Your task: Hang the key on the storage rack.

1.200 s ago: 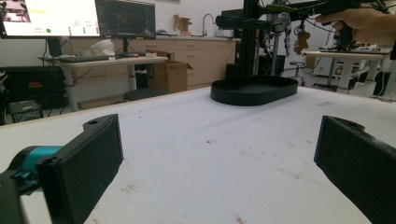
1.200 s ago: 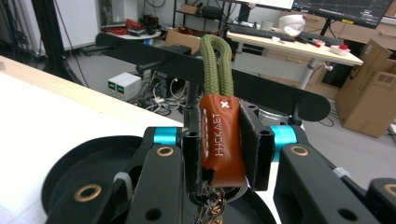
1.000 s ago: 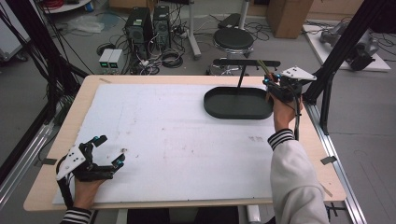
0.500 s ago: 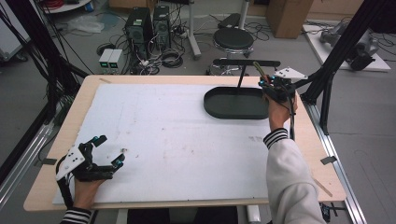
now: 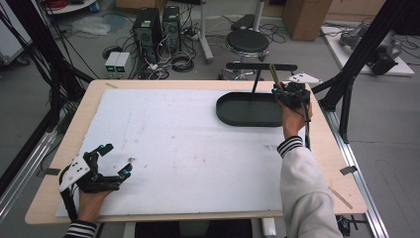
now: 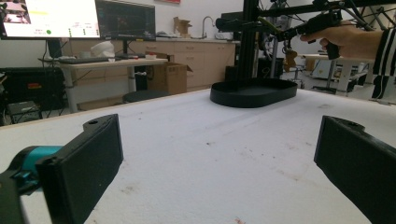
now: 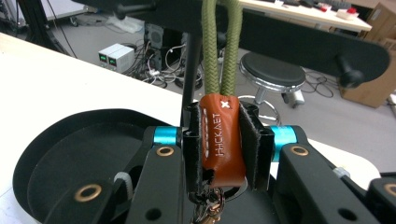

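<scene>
My right gripper (image 7: 223, 154) is shut on an orange-brown leather key tab (image 7: 223, 135). An olive-green cord loop (image 7: 222, 46) rises from the tab, and a metal ring hangs below it. In the high view the right gripper (image 5: 291, 94) is above the right end of the black oval tray (image 5: 245, 110), and the cord (image 5: 273, 72) reaches up to the stand's horizontal bar (image 5: 261, 66). I cannot tell whether the cord touches the bar. My left gripper (image 5: 117, 160) rests open and empty near the front left corner, and its view looks between its own wide-apart fingertips (image 6: 219, 163) across the board.
A white foam board (image 5: 188, 144) covers the wooden table. The tray (image 6: 254, 93) carries a thin upright post (image 7: 190, 70) that holds the bar (image 7: 280, 37). A round stool (image 5: 247, 40) and computer boxes stand on the floor behind the table. Black frame struts flank both sides.
My right gripper has shifted slightly left with the key tab, toward the stand's post and bar. The left gripper has stayed where it was.
</scene>
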`<action>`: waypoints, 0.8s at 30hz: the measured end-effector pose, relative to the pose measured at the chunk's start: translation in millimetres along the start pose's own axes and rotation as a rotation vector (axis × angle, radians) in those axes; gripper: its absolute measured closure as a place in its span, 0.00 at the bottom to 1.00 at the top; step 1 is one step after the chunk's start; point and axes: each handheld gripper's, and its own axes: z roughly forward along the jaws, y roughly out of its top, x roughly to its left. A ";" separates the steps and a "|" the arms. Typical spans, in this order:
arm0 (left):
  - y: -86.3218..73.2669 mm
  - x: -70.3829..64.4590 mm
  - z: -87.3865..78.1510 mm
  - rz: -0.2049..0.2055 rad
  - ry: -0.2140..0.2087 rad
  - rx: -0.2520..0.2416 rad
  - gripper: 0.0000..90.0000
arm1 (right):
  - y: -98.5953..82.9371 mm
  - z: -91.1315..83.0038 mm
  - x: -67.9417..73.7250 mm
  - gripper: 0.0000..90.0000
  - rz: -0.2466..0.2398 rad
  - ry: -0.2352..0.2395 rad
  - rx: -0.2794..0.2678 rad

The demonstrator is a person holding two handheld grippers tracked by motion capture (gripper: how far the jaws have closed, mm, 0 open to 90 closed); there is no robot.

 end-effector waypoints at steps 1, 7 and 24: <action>0.0 -0.1 0.0 0.001 0.001 0.000 0.02 | -0.2 1.2 0.4 0.81 -0.002 -0.001 0.000; 0.0 0.0 0.2 0.000 -0.001 -0.001 0.02 | -2.1 5.8 1.3 0.81 0.010 0.004 0.009; 0.0 0.1 0.1 0.002 -0.001 0.000 0.02 | -9.5 20.4 2.4 0.81 0.055 0.004 0.029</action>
